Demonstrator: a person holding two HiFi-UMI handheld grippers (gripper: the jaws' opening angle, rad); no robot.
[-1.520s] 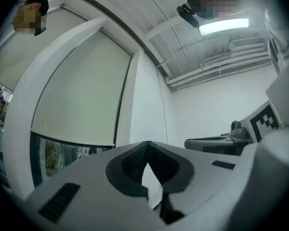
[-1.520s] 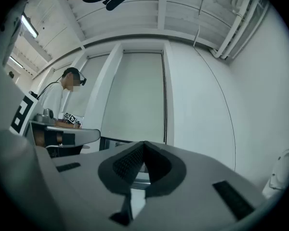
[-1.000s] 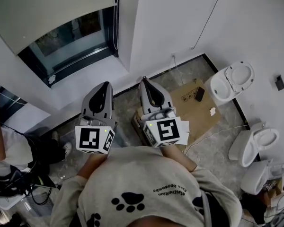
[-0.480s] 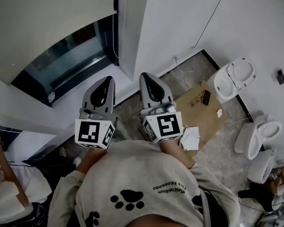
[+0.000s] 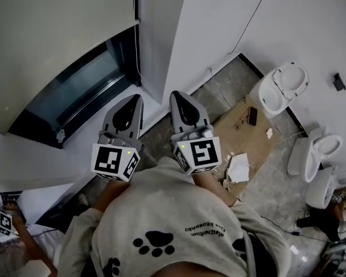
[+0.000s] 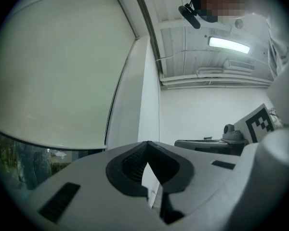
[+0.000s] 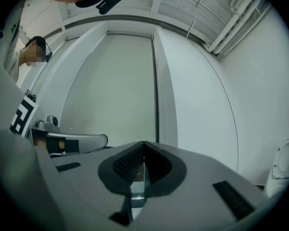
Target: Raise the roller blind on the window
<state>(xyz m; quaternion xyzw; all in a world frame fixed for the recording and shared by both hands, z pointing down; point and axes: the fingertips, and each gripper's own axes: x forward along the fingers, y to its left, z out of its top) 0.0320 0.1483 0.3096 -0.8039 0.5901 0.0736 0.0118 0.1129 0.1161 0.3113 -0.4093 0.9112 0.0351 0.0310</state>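
The pale roller blind (image 5: 52, 33) hangs over the upper part of the window, with dark glass (image 5: 75, 94) showing below its bottom edge. A thin cord (image 5: 136, 39) runs down the blind's right side. My left gripper (image 5: 139, 97) and right gripper (image 5: 174, 94) are held side by side, level, pointing at the wall by the window's right corner. Both are shut with nothing between the pads. In the left gripper view the blind (image 6: 58, 66) fills the left and the gripper (image 6: 147, 143) is short of the cord (image 6: 116, 97). In the right gripper view the gripper (image 7: 143, 143) lines up under the cord (image 7: 155, 90).
Flattened cardboard (image 5: 242, 131) lies on the floor at right. Behind it white toilets (image 5: 282, 94) stand along the wall, with another (image 5: 314, 154) nearer. A thin cable (image 5: 254, 16) runs down the white wall. A person (image 5: 11, 235) is at the lower left.
Both grippers and the head view have moved closer to the window; the blind now fills more of the upper left. Both grippers have stayed shut and empty.
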